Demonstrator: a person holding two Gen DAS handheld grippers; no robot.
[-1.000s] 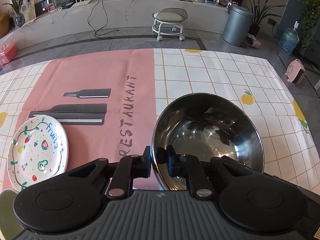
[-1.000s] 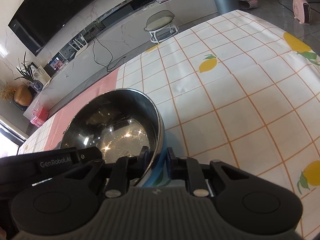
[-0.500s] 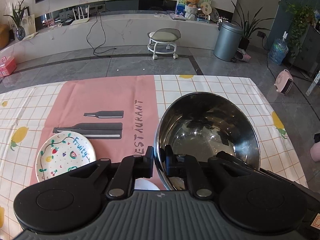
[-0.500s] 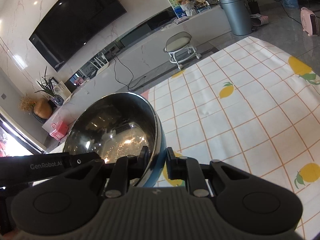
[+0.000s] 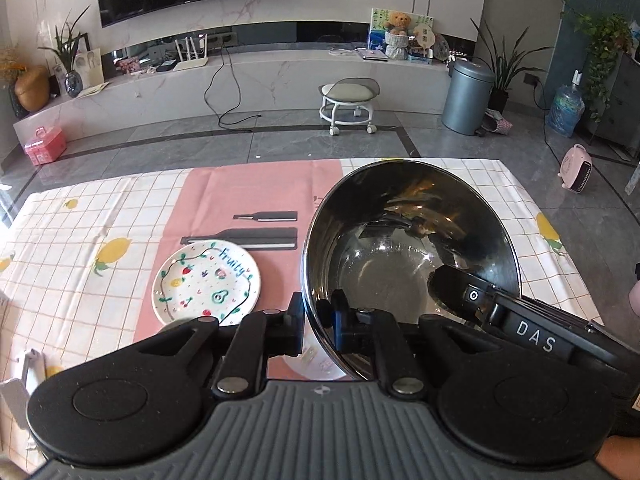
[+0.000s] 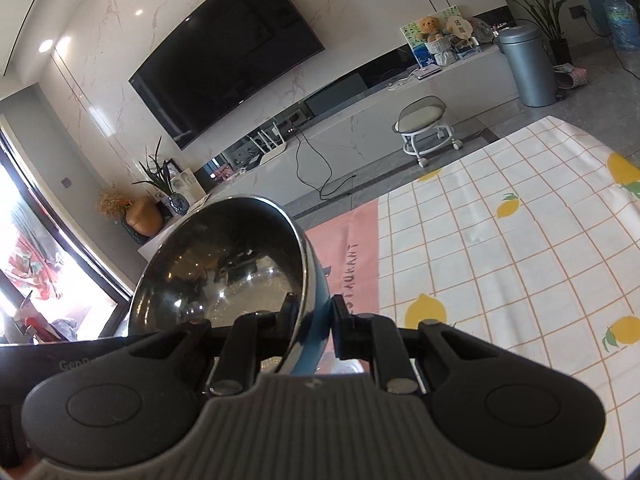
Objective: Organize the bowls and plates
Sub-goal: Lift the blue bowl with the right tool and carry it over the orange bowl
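Above the tablecloth (image 5: 120, 216), both angled-down claws, left claw (image 5: 316, 320) and right claw (image 6: 314, 320), pinch the steel bowl's (image 5: 412, 248) rim

Both wrist views close behind their tools; shared bowl (image 5: 412, 264), tablecloth (image 6: 500, 248)

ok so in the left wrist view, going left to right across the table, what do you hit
white round plate painted with fruit → black bottle and knife prints on the pink cloth panel → shiny steel bowl pinched at its rim by the left gripper
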